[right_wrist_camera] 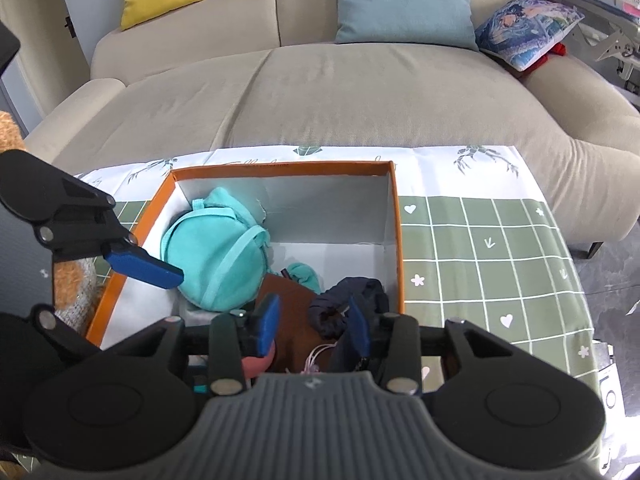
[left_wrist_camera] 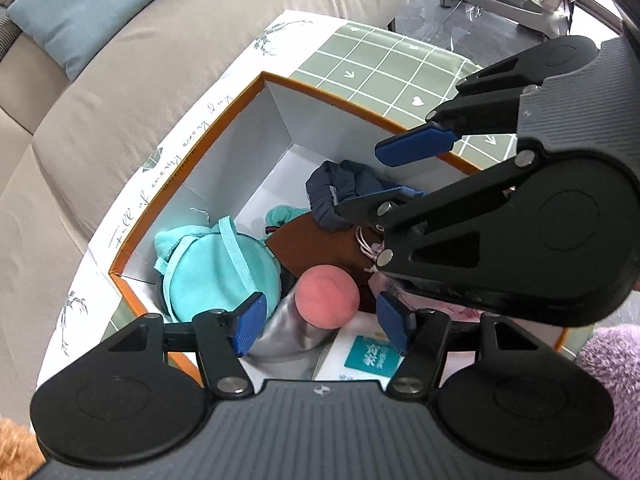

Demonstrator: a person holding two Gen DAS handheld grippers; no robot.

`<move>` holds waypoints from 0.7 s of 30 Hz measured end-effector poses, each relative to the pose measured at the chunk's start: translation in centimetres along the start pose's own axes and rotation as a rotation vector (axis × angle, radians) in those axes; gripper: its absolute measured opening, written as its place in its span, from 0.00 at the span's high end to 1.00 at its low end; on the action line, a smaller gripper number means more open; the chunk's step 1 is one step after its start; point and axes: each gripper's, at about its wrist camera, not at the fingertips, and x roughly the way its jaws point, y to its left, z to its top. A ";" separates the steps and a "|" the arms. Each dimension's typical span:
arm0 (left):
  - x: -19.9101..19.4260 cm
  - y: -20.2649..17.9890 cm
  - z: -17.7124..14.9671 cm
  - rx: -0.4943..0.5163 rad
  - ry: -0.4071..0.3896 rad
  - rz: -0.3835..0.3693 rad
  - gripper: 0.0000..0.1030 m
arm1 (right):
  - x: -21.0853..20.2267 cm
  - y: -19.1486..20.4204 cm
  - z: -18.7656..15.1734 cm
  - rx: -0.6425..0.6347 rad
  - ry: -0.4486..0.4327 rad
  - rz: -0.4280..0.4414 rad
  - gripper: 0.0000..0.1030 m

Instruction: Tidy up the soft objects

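Note:
An orange-rimmed box (left_wrist_camera: 224,108) (right_wrist_camera: 280,168) with white walls stands on a green checked cloth. Inside lie a teal pouch (left_wrist_camera: 216,272) (right_wrist_camera: 216,256), a brown cloth (left_wrist_camera: 320,246) (right_wrist_camera: 292,312), a navy soft bundle (left_wrist_camera: 340,190) (right_wrist_camera: 348,300), a pink ball (left_wrist_camera: 326,296) and a silver piece (left_wrist_camera: 288,332). My left gripper (left_wrist_camera: 322,326) hangs open over the ball, its pads clear of it on both sides. One of its fingers (right_wrist_camera: 140,266) shows in the right wrist view. My right gripper (right_wrist_camera: 314,326) (left_wrist_camera: 400,172) stands open above the brown cloth, with the navy bundle by its right finger.
A teal-labelled tissue pack (left_wrist_camera: 368,356) lies at the box's near end. A beige sofa (right_wrist_camera: 320,92) with cushions runs behind the table. A purple fluffy thing (left_wrist_camera: 612,380) sits at the right, and a brown plush (left_wrist_camera: 12,448) (right_wrist_camera: 72,280) at the left.

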 end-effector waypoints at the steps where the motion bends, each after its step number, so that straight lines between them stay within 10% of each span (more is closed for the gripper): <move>1: -0.2 -0.1 -0.1 0.001 -0.006 0.001 0.28 | -0.3 0.2 0.0 -0.005 -0.001 -0.003 0.63; 21: -10.7 -2.4 -10.0 -0.027 -0.292 0.008 0.28 | -11.2 7.0 -4.6 -0.015 -0.216 -0.094 0.56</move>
